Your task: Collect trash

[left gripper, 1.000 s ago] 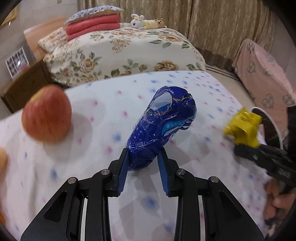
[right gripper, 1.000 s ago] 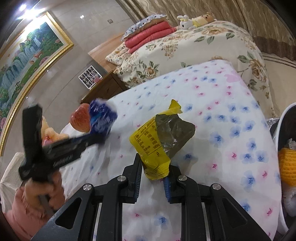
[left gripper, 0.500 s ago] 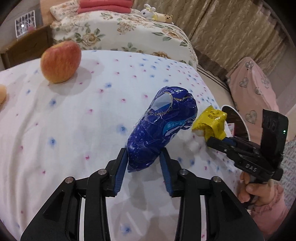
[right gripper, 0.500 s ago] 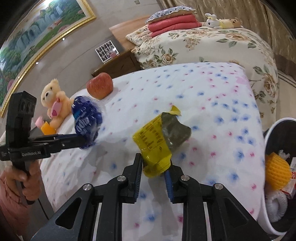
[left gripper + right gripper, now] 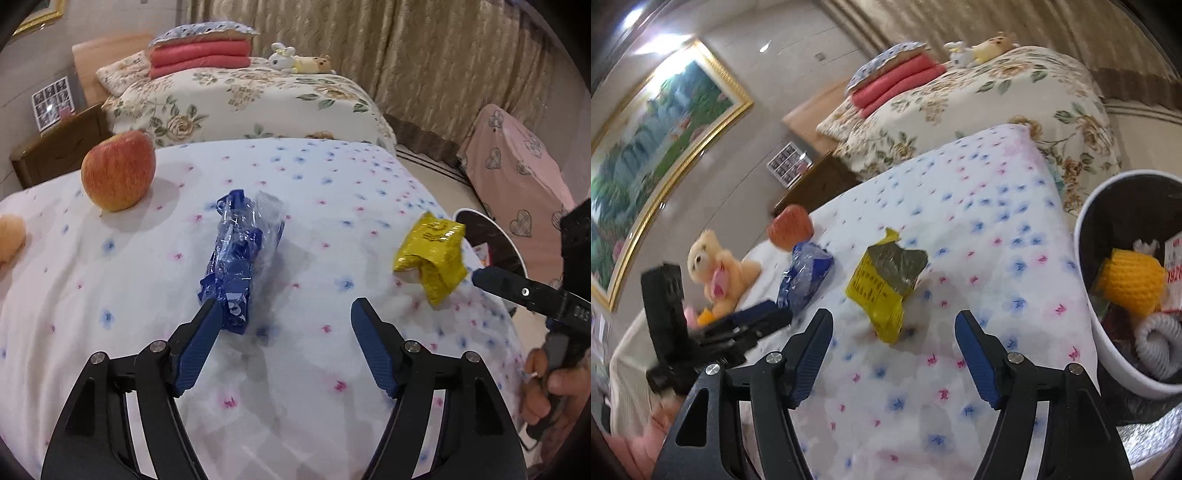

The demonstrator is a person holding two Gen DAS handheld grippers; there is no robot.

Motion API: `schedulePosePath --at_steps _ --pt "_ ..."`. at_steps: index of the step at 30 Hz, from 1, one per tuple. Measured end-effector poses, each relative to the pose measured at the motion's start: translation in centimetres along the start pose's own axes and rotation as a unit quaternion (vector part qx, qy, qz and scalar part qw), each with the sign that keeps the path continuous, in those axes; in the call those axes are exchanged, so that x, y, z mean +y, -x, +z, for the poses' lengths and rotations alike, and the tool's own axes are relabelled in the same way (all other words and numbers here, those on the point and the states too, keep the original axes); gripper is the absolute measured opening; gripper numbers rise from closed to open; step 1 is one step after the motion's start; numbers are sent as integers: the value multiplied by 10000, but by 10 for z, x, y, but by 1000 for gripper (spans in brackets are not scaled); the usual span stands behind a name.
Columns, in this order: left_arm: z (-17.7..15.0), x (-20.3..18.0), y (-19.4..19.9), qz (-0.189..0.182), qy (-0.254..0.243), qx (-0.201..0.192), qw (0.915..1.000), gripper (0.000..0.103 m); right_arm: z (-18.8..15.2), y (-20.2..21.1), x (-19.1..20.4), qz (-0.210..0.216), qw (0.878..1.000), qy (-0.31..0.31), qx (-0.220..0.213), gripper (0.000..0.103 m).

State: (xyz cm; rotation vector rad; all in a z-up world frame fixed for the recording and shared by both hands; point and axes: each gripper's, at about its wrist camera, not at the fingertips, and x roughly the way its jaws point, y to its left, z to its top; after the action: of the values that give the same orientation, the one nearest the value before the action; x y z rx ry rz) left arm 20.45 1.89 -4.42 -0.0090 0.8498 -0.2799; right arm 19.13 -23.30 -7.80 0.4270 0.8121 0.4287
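Observation:
A crumpled blue wrapper (image 5: 240, 258) sits loose in front of my left gripper (image 5: 286, 317). The jaws are opening wide; only the wrapper's lower end leans on the left pad and the right pad is clear of it. A yellow wrapper (image 5: 886, 288) lies free between the spread fingers of my right gripper (image 5: 894, 332), whose jaws are also opening, with neither pad pressing on it. Both wrappers are over the flowered sheet (image 5: 332, 177). The yellow wrapper (image 5: 432, 254) shows at the right of the left wrist view, beside the right gripper's finger (image 5: 517, 291).
A white bin (image 5: 1084, 258) holding a yellow knitted thing and other trash stands past the bed's right edge; its rim (image 5: 476, 214) shows in the left wrist view too. A red apple (image 5: 118, 170) and a teddy bear (image 5: 716, 269) lie at the left. Another bed stands behind.
Both grippers have opened from a grip to wide jaws. The blue wrapper has dropped out of the left grip and the yellow one out of the right. Both hands shifted sideways.

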Motion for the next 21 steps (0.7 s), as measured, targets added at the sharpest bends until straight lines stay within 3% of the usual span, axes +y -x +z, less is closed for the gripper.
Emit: schedulePosePath --at_steps 6,12,17,21 --pt "-1 22 -4 145 496 -111 9986 74 3 -19 9 -55 9999 -102 87 72" --pt "-1 32 -10 282 613 -162 9976 74 4 -36 16 -90 9996 -238 107 71" --pt "-1 41 -19 135 920 -110 9956 72 3 -36 10 -8 9984 -567 12 71" --pt "-3 37 -27 27 855 62 9963 32 3 -35 6 -116 9978 -655 -69 62"
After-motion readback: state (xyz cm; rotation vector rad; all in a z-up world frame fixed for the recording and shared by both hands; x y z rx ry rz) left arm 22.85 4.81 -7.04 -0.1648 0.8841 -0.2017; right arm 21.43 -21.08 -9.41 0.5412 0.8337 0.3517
